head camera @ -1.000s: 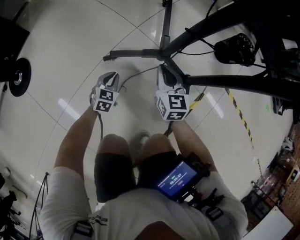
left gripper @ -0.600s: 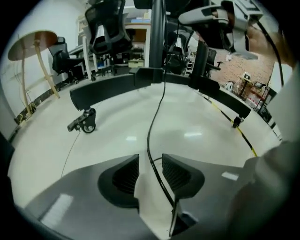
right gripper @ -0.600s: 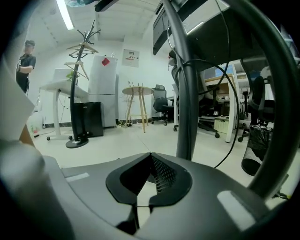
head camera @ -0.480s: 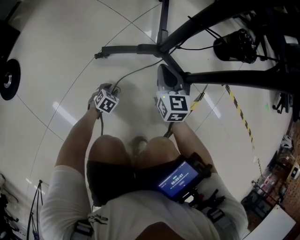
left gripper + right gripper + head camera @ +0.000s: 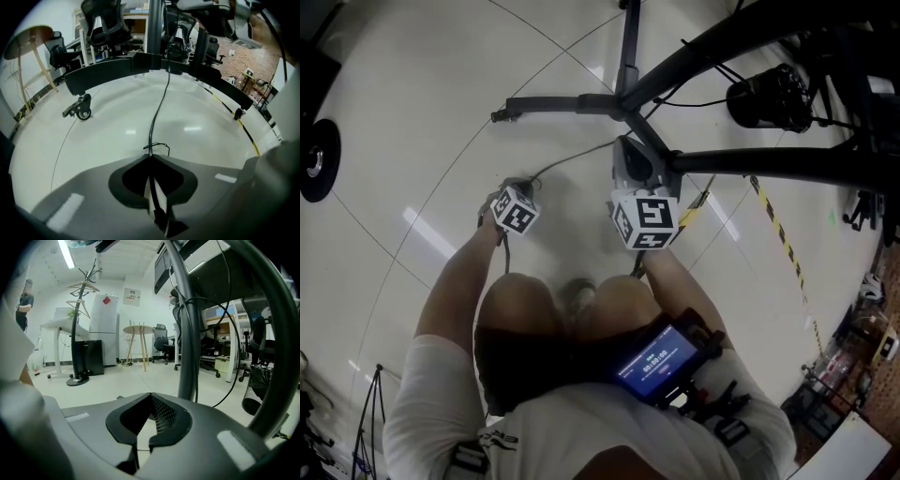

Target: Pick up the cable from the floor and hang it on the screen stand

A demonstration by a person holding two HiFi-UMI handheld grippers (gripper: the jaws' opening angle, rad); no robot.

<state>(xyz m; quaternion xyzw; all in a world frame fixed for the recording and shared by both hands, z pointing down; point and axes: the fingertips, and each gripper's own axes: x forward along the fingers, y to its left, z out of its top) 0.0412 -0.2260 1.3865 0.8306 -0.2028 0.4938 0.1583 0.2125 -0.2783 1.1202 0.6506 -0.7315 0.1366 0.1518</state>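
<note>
Low over the floor (image 5: 112, 124), left gripper (image 5: 151, 158) closes on the cable (image 5: 160, 103); a firm pinch before lifting looks wise. Right gripper (image 5: 150, 397) sits pressed together, empty.

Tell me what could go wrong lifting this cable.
1. The left gripper's jaws are closing on the thin cable right at their tips, so it may slip out on the lift.
2. The cable runs on to the stand base; a pull may go taut or snag there.
3. The right gripper, shut and empty, sits close to the stand post and may bump it.
</note>
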